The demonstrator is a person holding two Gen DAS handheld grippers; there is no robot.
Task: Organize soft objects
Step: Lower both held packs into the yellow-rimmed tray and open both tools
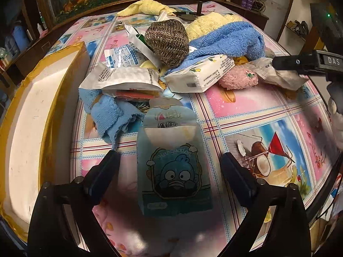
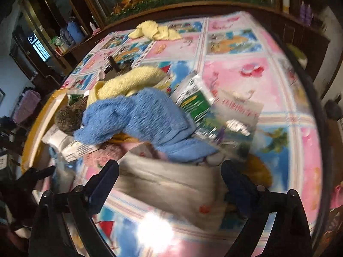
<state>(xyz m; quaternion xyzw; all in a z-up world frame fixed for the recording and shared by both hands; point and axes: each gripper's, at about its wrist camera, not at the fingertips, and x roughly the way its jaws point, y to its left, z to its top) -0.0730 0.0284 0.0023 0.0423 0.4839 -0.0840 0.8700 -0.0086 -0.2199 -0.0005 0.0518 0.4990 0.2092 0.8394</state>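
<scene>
A: What does the left gripper (image 1: pixel 169 162) show?

B: Fingers spread wide, holding nothing. A blue cartoon pouch (image 1: pixel 171 160) lies flat on the tablecloth (image 1: pixel 246 105) between them, touching neither. A white sheet sits in the pouch's open top.

A: And farther out?

B: At left of frame, a foam box (image 1: pixel 32 117) with tape-wrapped edges; its visible inside is bare white. Above the pouch, a light blue cloth (image 1: pixel 109 115), then a heap: white packets (image 1: pixel 193 75), a brown knitted hat (image 1: pixel 167 42), a blue towel (image 1: pixel 227 40), a pink fluffy item (image 1: pixel 238 79). A yellow towel (image 1: pixel 148 7) lies apart at upper centre.

A: The right gripper (image 2: pixel 169 171)?

B: Also wide, gripping nothing. A grey bag (image 2: pixel 171 184) lies between and below the fingers; the view is blurred, so contact cannot be judged. Beyond it, the blue towel (image 2: pixel 139 117) covers the heap, with a yellow knit (image 2: pixel 133 81) above and a green-labelled packet (image 2: pixel 197 105) at its right. The other gripper's finger (image 1: pixel 300 64) enters the left view at right edge.
</scene>
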